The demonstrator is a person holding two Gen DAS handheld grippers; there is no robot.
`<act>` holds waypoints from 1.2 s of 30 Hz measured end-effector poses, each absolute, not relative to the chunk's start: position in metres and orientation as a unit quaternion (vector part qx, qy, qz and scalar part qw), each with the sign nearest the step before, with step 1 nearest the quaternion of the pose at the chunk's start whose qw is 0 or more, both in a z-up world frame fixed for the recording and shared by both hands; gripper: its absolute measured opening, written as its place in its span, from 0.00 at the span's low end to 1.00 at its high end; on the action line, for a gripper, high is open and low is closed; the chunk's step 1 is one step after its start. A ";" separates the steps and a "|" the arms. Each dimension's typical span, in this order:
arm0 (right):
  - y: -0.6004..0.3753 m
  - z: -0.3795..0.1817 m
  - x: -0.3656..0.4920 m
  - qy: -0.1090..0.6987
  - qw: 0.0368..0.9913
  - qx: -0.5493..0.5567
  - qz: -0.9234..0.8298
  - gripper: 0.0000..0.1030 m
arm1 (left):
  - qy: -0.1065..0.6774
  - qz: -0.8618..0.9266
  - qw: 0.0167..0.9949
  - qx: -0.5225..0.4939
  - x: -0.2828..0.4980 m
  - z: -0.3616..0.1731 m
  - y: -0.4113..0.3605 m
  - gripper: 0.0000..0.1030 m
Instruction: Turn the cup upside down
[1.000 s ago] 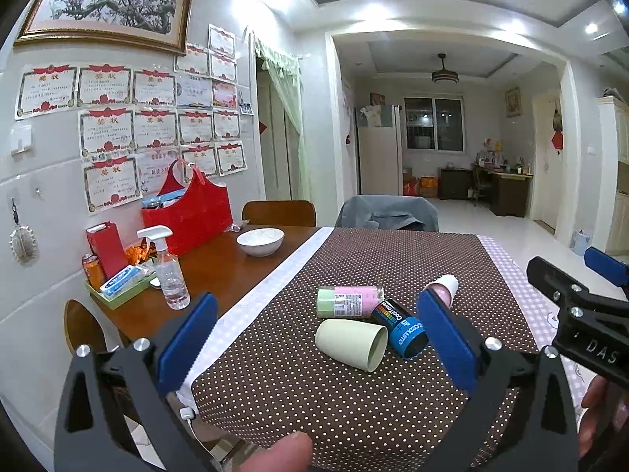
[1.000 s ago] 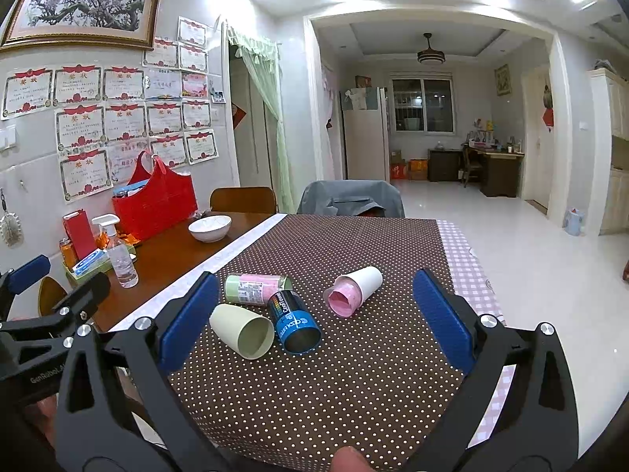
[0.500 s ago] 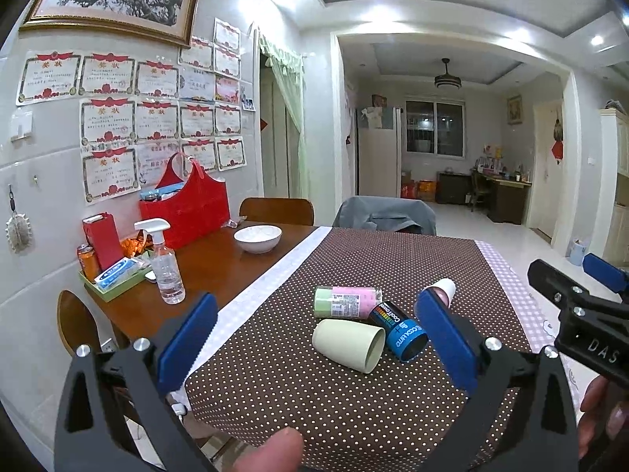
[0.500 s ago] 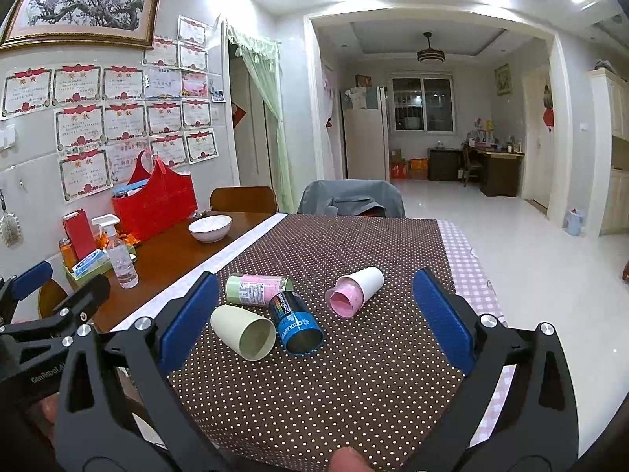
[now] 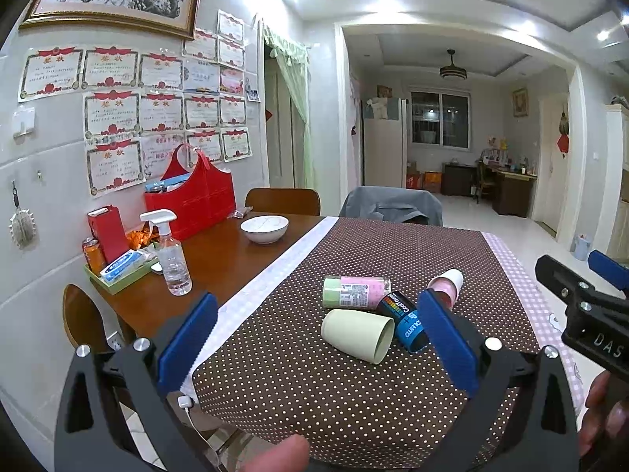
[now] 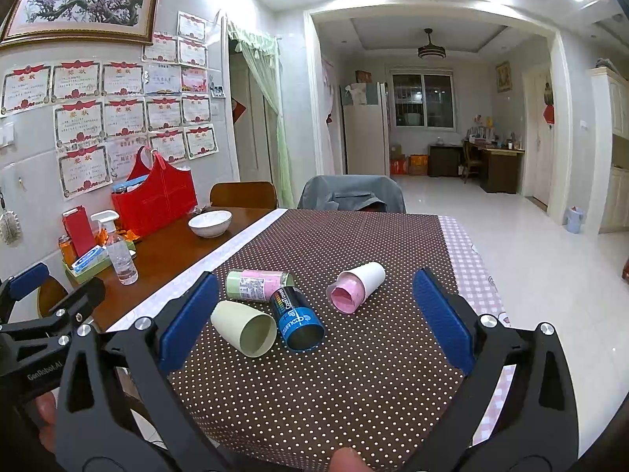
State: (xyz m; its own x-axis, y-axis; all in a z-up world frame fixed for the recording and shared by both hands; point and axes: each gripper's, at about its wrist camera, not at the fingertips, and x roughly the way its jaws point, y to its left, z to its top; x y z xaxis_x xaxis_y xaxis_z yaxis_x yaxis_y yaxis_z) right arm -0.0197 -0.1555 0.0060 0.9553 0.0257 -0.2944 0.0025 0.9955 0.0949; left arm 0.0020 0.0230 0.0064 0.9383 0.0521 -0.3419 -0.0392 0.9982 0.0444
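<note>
Four containers lay on their sides on the brown dotted tablecloth (image 6: 354,373). Landmark taken: the blue can (image 6: 298,322) (image 5: 405,326).

- Pale green cup (image 6: 244,327) (image 5: 357,335) lay just left of the blue can, close beside it, contact uncertain; open mouth faced the cameras and slightly right.
- Pink-and-green labelled cylinder (image 6: 257,284) (image 5: 355,293) lay crosswise just behind the blue can, apparently touching its far end.
- White cup with pink lining (image 6: 355,292) (image 5: 446,283) lay right of the blue can and apart from it, mouth toward the cameras.
- White bowl (image 6: 209,223) sat well behind and left of the blue can, on bare wood.
- Spray bottle (image 5: 171,259) stood upright, far left of the blue can, near the wall side; red bag (image 5: 196,200) behind it.

Left gripper (image 5: 314,350): jaws spread wide, nothing between them, held in the air on the near side of the blue can, over the cloth's near edge.

Right gripper (image 6: 314,320): jaws likewise spread wide, gripping nothing, also on the near side of the blue can and above the cloth.
</note>
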 end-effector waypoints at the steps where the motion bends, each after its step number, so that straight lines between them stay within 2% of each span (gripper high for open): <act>1: -0.155 0.006 -0.020 0.149 0.988 0.048 0.006 0.94 | 0.174 0.024 0.984 0.018 0.002 0.006 0.023 0.96; 23: -0.161 0.006 -0.009 0.156 0.986 0.053 0.003 0.94 | 0.182 0.026 0.983 0.022 0.009 0.006 0.024 0.96; 36: -0.178 -0.009 0.041 0.194 0.980 0.054 -0.009 0.94 | 0.224 0.014 0.973 0.055 0.060 -0.013 0.018 0.96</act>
